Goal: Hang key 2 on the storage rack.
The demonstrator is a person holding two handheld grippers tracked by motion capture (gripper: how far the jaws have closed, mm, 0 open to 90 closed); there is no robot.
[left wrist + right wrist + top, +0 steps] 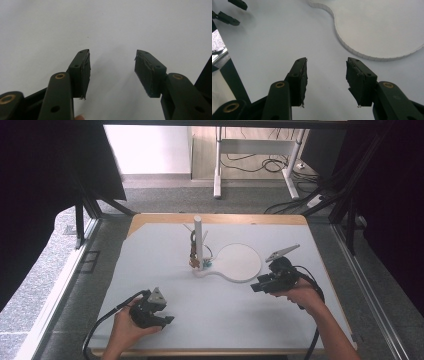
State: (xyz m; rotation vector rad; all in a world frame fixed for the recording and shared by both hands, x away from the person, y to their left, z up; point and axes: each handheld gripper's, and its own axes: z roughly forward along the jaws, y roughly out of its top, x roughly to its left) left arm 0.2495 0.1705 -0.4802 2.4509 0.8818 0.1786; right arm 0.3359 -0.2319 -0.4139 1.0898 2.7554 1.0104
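Both grippers are released and hold nothing. The right gripper [260, 285] hangs just beside the white round base [245, 270], probably to approach the stand's post [198, 237]. The left gripper [162, 316] rests low over the table [225, 320], apart from the work, perhaps waiting.

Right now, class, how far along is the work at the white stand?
Looks done: small items hang on the stand's post. In hand: nothing; both the left tongs and the right tongs are open and empty over the table. Left: the round tray is still bare.
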